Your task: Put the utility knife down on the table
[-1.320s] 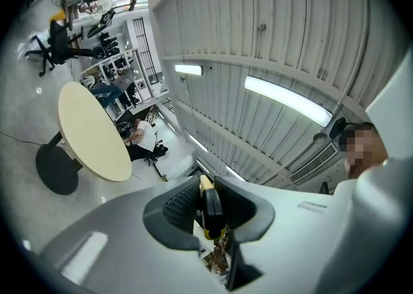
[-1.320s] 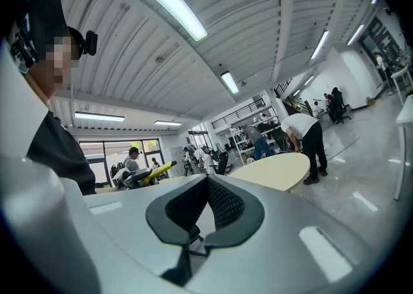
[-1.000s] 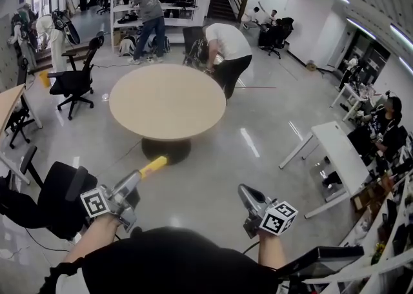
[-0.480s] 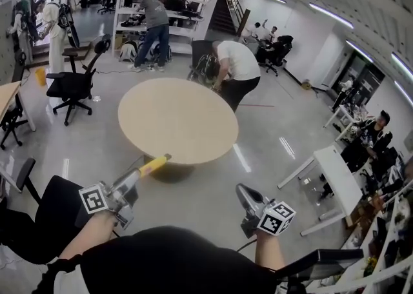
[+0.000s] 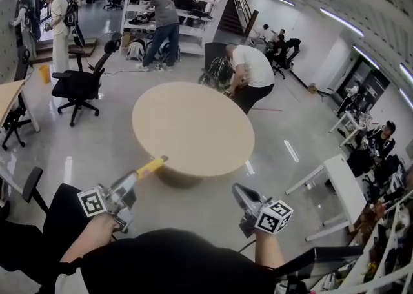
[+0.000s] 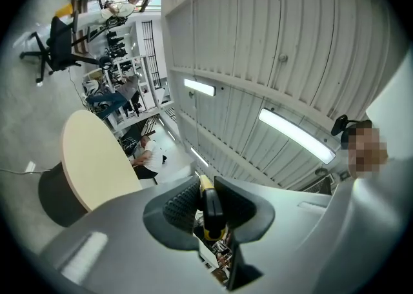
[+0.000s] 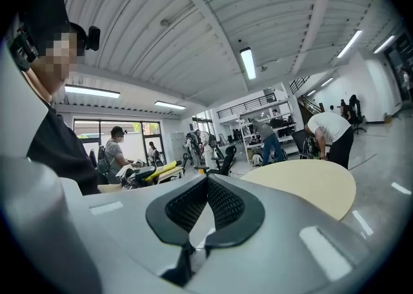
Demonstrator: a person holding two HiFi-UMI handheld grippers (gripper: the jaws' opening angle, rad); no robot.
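Utility knife (image 5: 150, 166) sits clamped in the left gripper (image 5: 131, 182); the right gripper (image 5: 241, 191) is closed, empty. Carry it over the far table (image 5: 193, 125), lower it flat, then release.

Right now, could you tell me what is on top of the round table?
Nothing shows on the round table; its top looks bare. The utility knife, in the left gripper, covers a sliver of its near edge.

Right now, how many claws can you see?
2. The left claw, low left, grips the yellow utility knife. The right claw, low right, is shut and empty.
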